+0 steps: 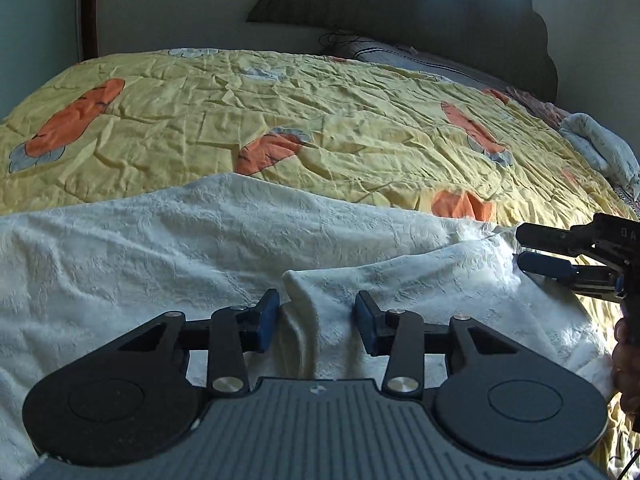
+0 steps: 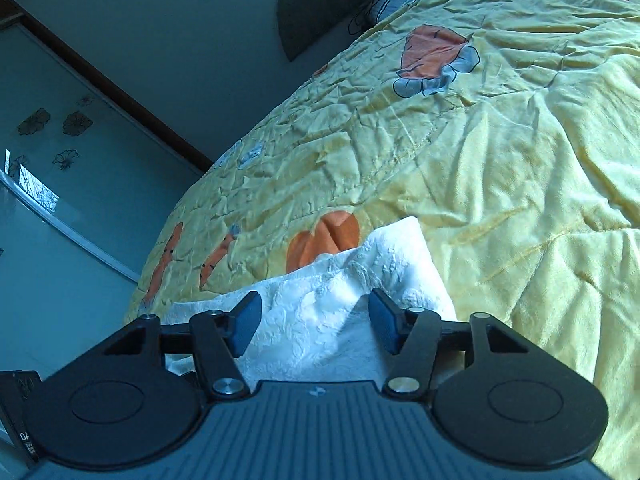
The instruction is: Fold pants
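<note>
White, textured pants (image 1: 192,240) lie spread across the near side of the bed. My left gripper (image 1: 316,320) hovers low over them, jaws apart. A raised fold of the fabric (image 1: 308,292) runs between its blue pads without being pinched. At the pants' right end my right gripper (image 1: 528,250) comes in from the right, held by a hand (image 1: 624,360), its two fingers a little apart. In the right wrist view that gripper (image 2: 316,316) stands open over a bunched corner of the pants (image 2: 384,248). The cloth lies between the fingers but is not clamped.
A wrinkled yellow quilt (image 1: 280,112) with orange carrot prints covers the bed. A dark headboard (image 1: 400,8) and a grey pillow (image 1: 400,60) are at the far end. A rolled pale cloth (image 1: 596,140) lies at the right edge. A glass-fronted wardrobe (image 2: 60,160) stands beyond the bed.
</note>
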Demonstrator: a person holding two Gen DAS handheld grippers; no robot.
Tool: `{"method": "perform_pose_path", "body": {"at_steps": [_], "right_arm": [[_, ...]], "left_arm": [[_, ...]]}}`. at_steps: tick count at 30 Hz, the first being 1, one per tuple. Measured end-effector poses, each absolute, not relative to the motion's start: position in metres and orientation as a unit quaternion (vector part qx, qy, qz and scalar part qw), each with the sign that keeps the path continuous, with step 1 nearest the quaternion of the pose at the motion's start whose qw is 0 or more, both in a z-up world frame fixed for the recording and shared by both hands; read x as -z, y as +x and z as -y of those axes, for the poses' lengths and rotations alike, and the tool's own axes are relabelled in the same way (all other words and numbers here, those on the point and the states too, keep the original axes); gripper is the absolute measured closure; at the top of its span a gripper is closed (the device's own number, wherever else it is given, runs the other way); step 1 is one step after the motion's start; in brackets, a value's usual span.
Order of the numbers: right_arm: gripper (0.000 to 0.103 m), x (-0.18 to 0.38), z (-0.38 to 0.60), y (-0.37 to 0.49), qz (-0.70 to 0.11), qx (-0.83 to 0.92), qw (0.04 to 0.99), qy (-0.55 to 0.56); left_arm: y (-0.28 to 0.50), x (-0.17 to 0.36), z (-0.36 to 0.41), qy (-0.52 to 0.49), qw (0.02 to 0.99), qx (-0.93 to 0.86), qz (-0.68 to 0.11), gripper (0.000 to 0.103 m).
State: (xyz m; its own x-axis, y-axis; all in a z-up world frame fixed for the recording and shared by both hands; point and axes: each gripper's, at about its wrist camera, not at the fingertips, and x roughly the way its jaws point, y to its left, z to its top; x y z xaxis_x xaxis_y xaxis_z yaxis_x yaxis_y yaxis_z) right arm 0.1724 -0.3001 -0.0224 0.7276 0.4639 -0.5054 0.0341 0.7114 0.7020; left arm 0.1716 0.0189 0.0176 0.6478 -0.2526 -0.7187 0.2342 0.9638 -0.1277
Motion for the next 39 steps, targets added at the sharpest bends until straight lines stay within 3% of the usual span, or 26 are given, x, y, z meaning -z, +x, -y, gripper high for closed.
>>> {"method": "perform_pose_path", "body": {"at_steps": [1,2,3,4,12,15,21,26,28,39], "right_arm": [[0.084,0.027,0.306,0.173,-0.349,-0.121,0.851,0.373],[0.089,0.033,0.317,0.174,-0.351,-0.120,0.839,0.399],[0.101,0.040,0.324,0.175,-0.353,-0.119,0.827,0.421],[0.103,0.046,0.329,0.175,-0.350,-0.125,0.820,0.435],[0.101,0.021,0.310,0.152,-0.340,-0.094,0.859,0.370],[0.099,-0.006,0.297,0.117,-0.319,-0.123,0.882,0.325],[0.098,-0.007,0.275,0.072,-0.354,-0.147,0.893,0.235],[0.099,0.020,0.280,0.050,-0.332,-0.149,0.894,0.260],[0.099,0.026,0.286,0.048,-0.320,-0.155,0.892,0.280],[0.096,0.016,0.280,0.038,-0.327,-0.138,0.909,0.219]], "left_arm": [[0.172,-0.017,-0.018,-0.007,0.909,0.134,-0.395,0.061],[0.171,-0.017,-0.017,-0.004,0.910,0.134,-0.393,0.062],[0.171,-0.016,-0.015,0.000,0.911,0.134,-0.391,0.062],[0.170,-0.016,-0.014,0.003,0.912,0.133,-0.389,0.063],[0.163,-0.020,-0.013,0.027,0.917,0.133,-0.375,0.064],[0.140,-0.039,-0.024,0.006,0.924,0.139,-0.357,0.071],[0.093,-0.034,-0.031,-0.043,0.912,0.148,-0.379,0.066],[0.047,-0.029,-0.011,0.011,0.947,0.165,-0.275,0.062],[0.049,-0.019,0.003,0.028,0.929,0.193,-0.313,0.062],[0.048,-0.006,-0.004,0.022,0.928,0.190,-0.319,0.053]]}}
